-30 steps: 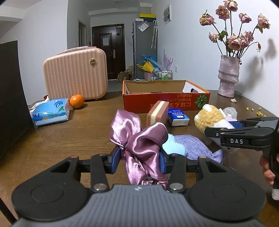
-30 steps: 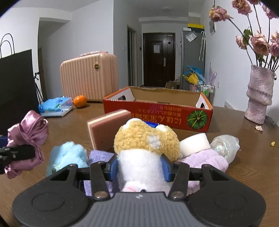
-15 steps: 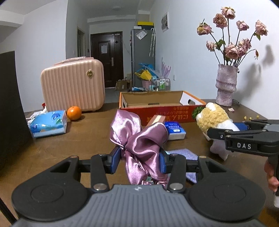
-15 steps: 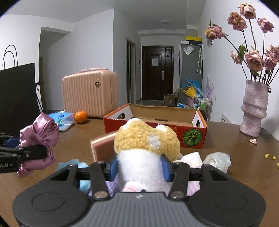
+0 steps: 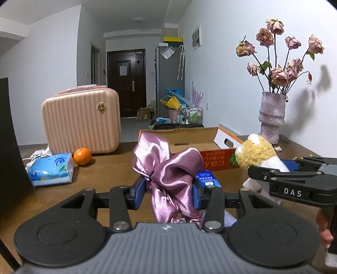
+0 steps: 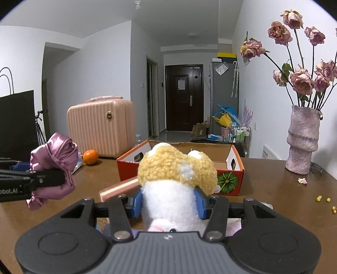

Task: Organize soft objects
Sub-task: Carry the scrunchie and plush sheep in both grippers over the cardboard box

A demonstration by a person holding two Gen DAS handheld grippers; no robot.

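We're seeing white walls (image 6: pixel 105 63), a dark door (image 6: pixel 183 97) closing off the hallway, a grey fridge (image 5: pixel 170 80) standing beside it, a brown wooden table (image 6: pixel 273 189) filling the foreground, and a ceiling lamp (image 5: pixel 138 20) sitting unlit.

1. On the table (image 6: pixel 273 189), a cardboard box (image 6: pixel 236 175) lies centre, far.
2. A suitcase (image 6: pixel 101 128) stands far left, an orange (image 6: pixel 90 157) just before it.
3. A vase (image 6: pixel 302 143) stands far right.
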